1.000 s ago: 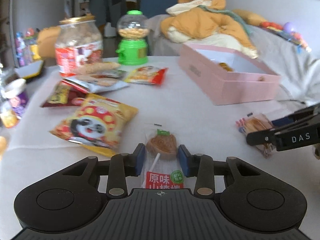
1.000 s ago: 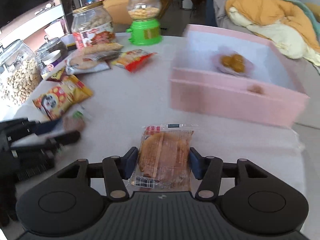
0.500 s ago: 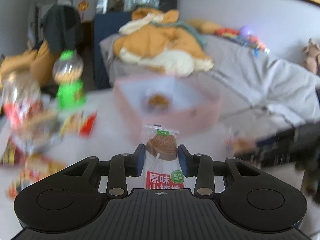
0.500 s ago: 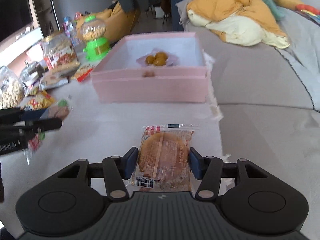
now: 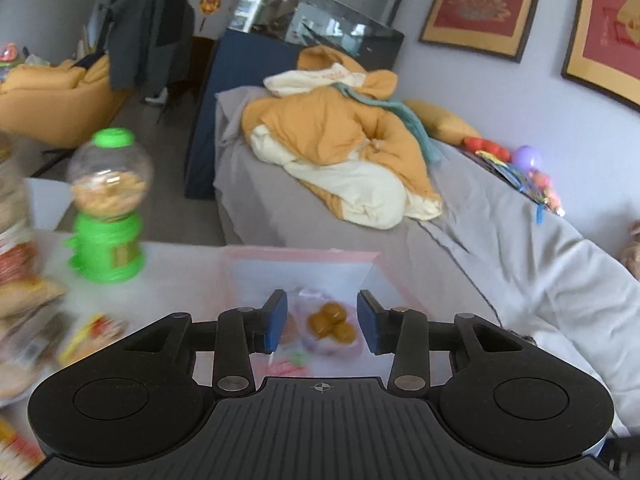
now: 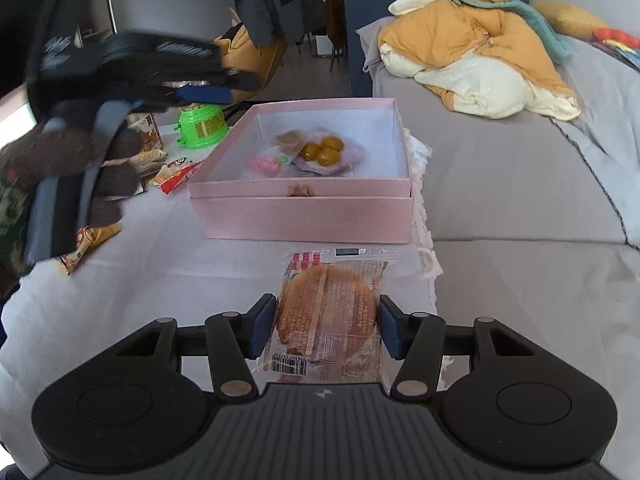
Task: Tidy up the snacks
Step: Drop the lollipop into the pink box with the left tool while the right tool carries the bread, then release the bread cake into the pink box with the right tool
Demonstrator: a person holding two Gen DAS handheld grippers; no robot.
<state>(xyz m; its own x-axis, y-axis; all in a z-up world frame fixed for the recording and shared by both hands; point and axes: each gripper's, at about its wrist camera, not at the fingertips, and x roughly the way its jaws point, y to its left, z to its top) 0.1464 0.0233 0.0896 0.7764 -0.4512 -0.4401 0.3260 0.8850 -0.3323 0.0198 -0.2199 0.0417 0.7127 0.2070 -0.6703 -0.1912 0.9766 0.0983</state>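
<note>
A pink box [image 6: 304,212] stands on the white table; it also shows in the left wrist view [image 5: 372,258]. Inside lie a packet of round golden snacks [image 6: 324,150] [image 5: 332,324] and the lollipop snack packet [image 6: 276,152] [image 5: 286,360]. My left gripper [image 5: 321,320] is open and empty, held above the box; it shows in the right wrist view [image 6: 192,94] at the upper left. My right gripper [image 6: 328,326] is shut on a wrapped round cake packet [image 6: 328,316], just in front of the box.
A green candy dispenser [image 5: 106,208] [image 6: 200,124] stands left of the box. Loose snack bags [image 6: 176,170] [image 5: 92,336] and a jar [image 5: 12,240] lie on the table's left side. A grey bed [image 6: 520,180] with an orange duvet borders the table on the right.
My left gripper moved over the box, opened and let go of the lollipop packet, which now lies inside. My right gripper still holds the cake packet and has moved nearer the box.
</note>
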